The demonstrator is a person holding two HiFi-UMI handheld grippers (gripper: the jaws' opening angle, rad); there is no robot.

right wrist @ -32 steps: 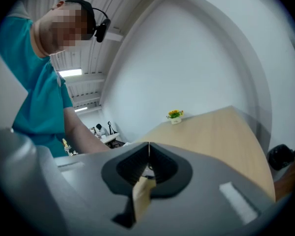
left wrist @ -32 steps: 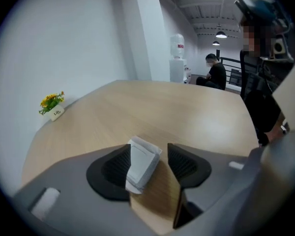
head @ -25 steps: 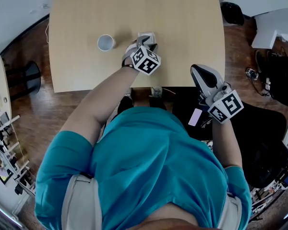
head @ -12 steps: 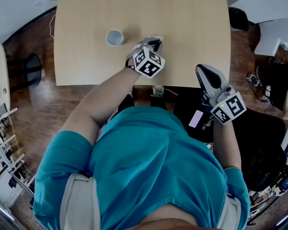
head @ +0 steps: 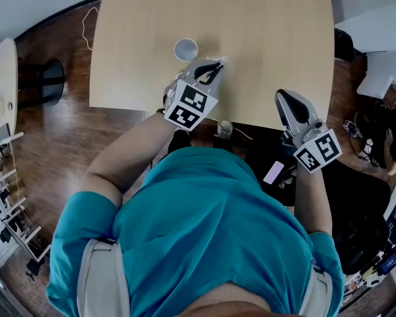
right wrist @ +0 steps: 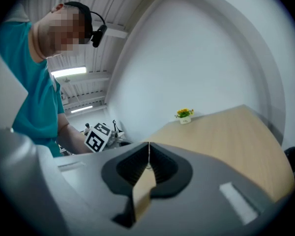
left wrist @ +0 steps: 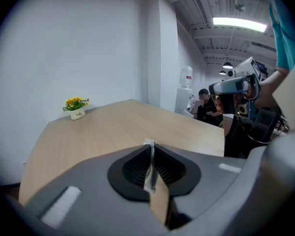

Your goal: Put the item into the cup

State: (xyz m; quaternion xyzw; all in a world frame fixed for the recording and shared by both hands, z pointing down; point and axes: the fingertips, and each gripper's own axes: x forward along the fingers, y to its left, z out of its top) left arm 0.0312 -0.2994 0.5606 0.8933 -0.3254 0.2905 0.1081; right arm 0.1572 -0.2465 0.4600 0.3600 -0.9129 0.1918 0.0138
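The item [left wrist: 149,165] is a thin, flat, whitish sliver seen edge-on, pinched between the black pads of the left gripper [head: 215,67]. The jaws are clamped tight on it, we judge, because something so slim would slip from a looser hold. We hold it over the table [head: 270,38] just beside the cup [head: 185,49], so the carry to the open mouth is short. The right gripper [head: 284,99] hangs off the table's near edge, jaws pressed together on nothing, kept clear of the work, we think.

No legible writing: marker cubes [head: 188,107] bear only black-and-white square patterns; flower pot [left wrist: 78,114] label is too small to read.
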